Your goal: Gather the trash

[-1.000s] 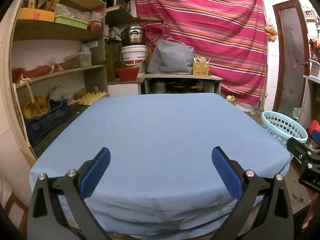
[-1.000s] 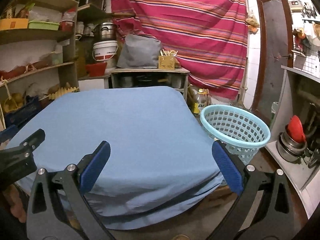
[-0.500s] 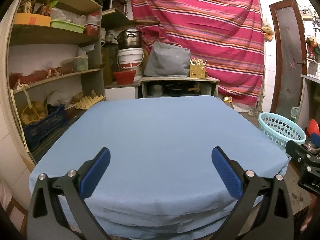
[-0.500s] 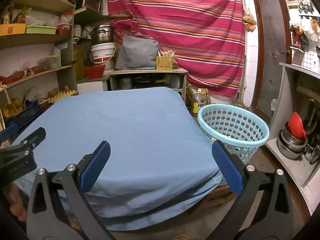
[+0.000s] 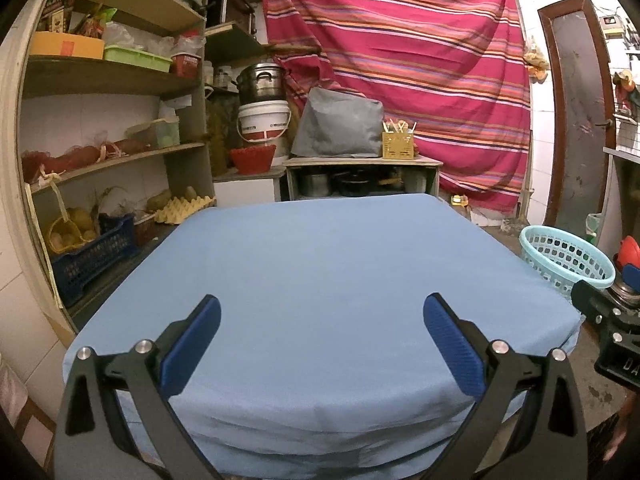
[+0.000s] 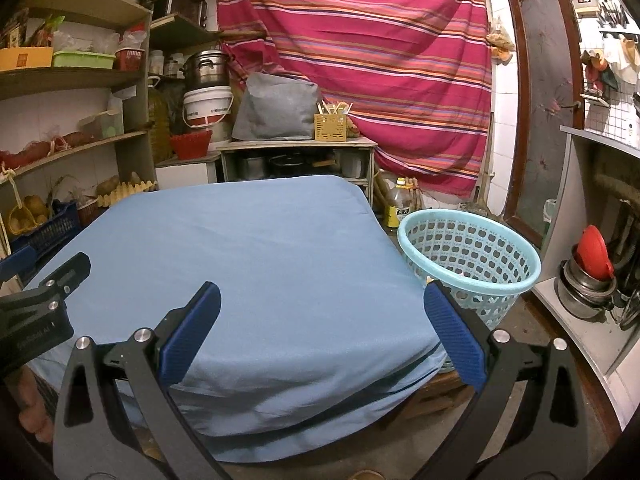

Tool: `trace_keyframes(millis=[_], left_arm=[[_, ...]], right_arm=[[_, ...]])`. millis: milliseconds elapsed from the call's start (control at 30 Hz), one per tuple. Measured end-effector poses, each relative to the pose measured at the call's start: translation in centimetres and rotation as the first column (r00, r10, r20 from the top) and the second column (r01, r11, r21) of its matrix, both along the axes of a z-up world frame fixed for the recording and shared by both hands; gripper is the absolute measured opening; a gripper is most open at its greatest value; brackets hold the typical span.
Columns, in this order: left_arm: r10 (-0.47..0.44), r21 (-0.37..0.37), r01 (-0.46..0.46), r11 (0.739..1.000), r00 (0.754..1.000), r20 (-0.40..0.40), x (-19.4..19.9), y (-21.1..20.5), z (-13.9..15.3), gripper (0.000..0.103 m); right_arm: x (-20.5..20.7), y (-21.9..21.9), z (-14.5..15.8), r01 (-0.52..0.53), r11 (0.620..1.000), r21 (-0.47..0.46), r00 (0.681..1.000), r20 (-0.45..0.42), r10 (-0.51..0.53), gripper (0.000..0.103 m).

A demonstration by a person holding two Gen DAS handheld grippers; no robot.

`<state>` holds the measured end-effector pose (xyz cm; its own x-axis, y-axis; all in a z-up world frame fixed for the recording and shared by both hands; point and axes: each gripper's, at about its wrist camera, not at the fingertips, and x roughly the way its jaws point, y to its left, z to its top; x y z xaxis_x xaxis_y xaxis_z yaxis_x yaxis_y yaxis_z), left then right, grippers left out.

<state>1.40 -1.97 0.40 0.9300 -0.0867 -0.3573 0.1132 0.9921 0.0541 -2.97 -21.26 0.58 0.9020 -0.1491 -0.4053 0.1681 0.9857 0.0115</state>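
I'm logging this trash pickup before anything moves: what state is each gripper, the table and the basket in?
left gripper: open, holding nothing, over the near edge of the table.
right gripper: open, holding nothing.
blue tablecloth: spread flat over the table, no trash visible on it.
light blue laundry basket: upright on the floor beside the table's right side; something small and pale shows low inside through the holes.

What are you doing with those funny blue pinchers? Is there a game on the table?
No game. A person holds a hand-held gripper in each hand for collecting trash. The left hand-held gripper and the right hand-held gripper are both open and holding nothing, poised at the near edge of the table covered with a light blue cloth. No trash shows on the cloth. A light turquoise plastic mesh basket stands on the floor to the table's right.
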Motion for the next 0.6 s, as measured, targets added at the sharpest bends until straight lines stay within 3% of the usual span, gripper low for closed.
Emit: trace_keyframes(millis=[600], left_arm=[[0.004, -0.005, -0.004, 1.000, 1.000, -0.002, 0.33, 0.98, -0.28, 0.099]], right_arm=[[0.13, 0.24, 0.02, 0.001, 1.000, -0.005, 1.000, 0.001, -0.001, 0.099]])
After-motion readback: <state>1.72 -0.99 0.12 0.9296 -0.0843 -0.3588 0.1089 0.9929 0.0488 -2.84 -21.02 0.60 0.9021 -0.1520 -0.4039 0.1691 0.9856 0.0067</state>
